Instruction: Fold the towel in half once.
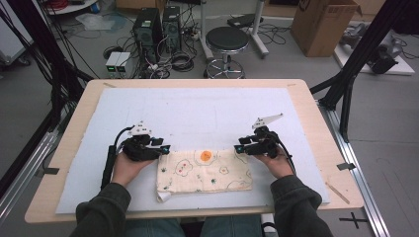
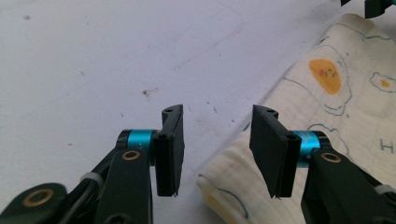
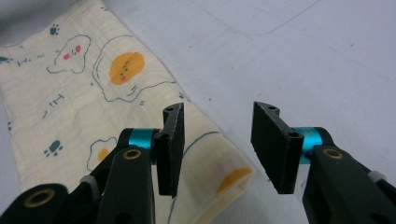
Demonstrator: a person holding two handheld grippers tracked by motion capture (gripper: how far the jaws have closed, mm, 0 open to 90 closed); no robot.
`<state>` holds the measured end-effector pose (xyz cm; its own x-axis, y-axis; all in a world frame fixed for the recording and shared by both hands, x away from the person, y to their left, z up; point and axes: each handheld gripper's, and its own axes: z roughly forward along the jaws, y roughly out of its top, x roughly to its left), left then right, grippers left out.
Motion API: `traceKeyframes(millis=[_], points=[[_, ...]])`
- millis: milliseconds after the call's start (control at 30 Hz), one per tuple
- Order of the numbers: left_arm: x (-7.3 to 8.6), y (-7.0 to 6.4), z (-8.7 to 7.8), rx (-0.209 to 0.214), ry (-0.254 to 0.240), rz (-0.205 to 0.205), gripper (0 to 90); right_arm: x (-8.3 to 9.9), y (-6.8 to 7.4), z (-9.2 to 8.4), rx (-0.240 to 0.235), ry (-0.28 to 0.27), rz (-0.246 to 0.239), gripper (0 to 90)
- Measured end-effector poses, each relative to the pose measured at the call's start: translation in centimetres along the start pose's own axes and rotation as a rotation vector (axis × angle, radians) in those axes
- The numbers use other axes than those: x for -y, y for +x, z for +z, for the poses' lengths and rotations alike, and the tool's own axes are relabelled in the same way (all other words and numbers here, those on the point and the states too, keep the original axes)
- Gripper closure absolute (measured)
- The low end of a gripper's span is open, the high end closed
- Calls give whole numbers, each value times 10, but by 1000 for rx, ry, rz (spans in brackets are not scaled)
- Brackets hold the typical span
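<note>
A cream cloth (image 1: 203,170) printed with fried eggs and paw marks lies folded flat on the white mat near the table's front edge. My left gripper (image 1: 165,148) hovers at the cloth's far left corner, jaws apart with nothing between them. In the left gripper view the gripper (image 2: 217,154) stands just above the cloth's corner (image 2: 233,182). My right gripper (image 1: 239,147) hovers at the far right corner, also open and empty. In the right gripper view the gripper (image 3: 217,151) sits over the cloth's corner (image 3: 224,182), apart from the fabric.
The white mat (image 1: 197,113) covers most of the wooden table (image 1: 316,123). A thin wooden stick (image 1: 337,192) lies near the right front corner. On the floor beyond stand a stool (image 1: 226,42), computer towers (image 1: 148,27) and a cardboard box (image 1: 323,22).
</note>
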<state>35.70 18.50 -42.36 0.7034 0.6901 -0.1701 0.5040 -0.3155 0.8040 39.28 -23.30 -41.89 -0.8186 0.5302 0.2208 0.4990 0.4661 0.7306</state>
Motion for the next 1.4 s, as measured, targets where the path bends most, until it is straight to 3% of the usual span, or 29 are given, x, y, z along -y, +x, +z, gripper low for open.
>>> traceKeyframes(millis=[33,167,267,467,600,933,1067,1400], points=[[1,2,2,15,12,-18,549,0,-2,1,-7,1,-3,549],[4,4,7,37,69,-16,551,3,-8,4,-39,28,34,576],[5,2,9,26,97,13,635,5,-10,6,-41,57,50,626],[6,-1,11,-7,128,49,821,6,-7,9,-6,119,19,803],[6,-2,9,-17,136,65,858,7,-6,9,-1,133,0,847],[15,-2,5,-26,86,40,867,15,-4,4,18,123,0,859],[15,-3,4,-20,73,65,856,15,-3,4,24,112,-6,845],[9,-7,-9,19,-53,41,668,12,2,-11,16,-22,-11,654]])
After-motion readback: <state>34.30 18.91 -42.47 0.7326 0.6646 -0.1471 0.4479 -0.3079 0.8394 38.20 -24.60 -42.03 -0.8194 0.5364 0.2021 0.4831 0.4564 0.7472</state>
